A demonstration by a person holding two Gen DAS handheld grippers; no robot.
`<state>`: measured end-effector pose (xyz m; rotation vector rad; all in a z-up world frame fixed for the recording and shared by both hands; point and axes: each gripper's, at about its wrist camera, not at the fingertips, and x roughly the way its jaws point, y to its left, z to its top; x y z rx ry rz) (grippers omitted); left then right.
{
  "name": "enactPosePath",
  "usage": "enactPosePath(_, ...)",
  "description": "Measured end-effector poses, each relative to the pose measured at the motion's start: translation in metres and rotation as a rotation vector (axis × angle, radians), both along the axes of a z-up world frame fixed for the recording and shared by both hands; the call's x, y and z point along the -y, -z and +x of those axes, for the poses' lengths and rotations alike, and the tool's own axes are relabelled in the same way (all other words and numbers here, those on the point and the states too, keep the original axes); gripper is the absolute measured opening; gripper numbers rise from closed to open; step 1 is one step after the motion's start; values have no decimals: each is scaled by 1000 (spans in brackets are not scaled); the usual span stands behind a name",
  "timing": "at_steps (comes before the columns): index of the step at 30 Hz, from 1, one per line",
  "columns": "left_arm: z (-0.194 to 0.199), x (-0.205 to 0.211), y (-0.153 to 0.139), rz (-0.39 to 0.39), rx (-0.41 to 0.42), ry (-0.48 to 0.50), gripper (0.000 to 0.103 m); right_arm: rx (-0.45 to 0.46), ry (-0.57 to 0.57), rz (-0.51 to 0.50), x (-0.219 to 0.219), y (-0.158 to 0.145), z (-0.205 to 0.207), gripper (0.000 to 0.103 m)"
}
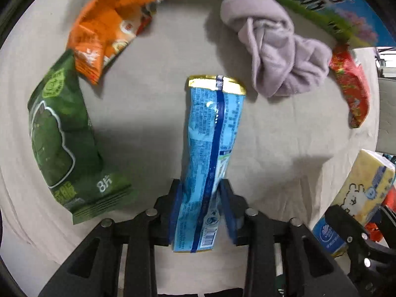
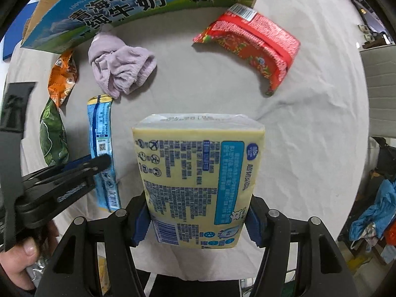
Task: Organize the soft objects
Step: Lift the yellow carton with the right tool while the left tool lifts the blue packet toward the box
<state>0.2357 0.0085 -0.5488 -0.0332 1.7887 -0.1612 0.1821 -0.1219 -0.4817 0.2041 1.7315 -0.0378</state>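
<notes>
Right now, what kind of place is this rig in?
Likely a home room used as a staging area. A cloth-covered table holds snack packets and a crumpled lilac cloth, a printed milk carton box stands at the back, and clothes are piled on a chair beside it.

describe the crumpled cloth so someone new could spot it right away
Start at the big milk carton box along the table's far edge. Just in front of it lies the lilac cloth, bunched in a heap. It alone is plain fabric; its neighbours are glossy printed packets.
</notes>
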Motion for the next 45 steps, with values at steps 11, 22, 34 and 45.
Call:
enactPosePath(11,12,-13,8,17,81,2,16,2,-58,31,17,-4,6,66)
enactPosePath(22,22,-58,-85,-86,190,-63,15,69,-73,78,33,-58,10,66)
enactPosePath(34,38,-9,-245,-117,457,-9,15,247,-86,86,47,-176,55,66)
enactPosePath(45,121,31,-270,-145,505,31,12,312,-47,47,84,-224,154,66)
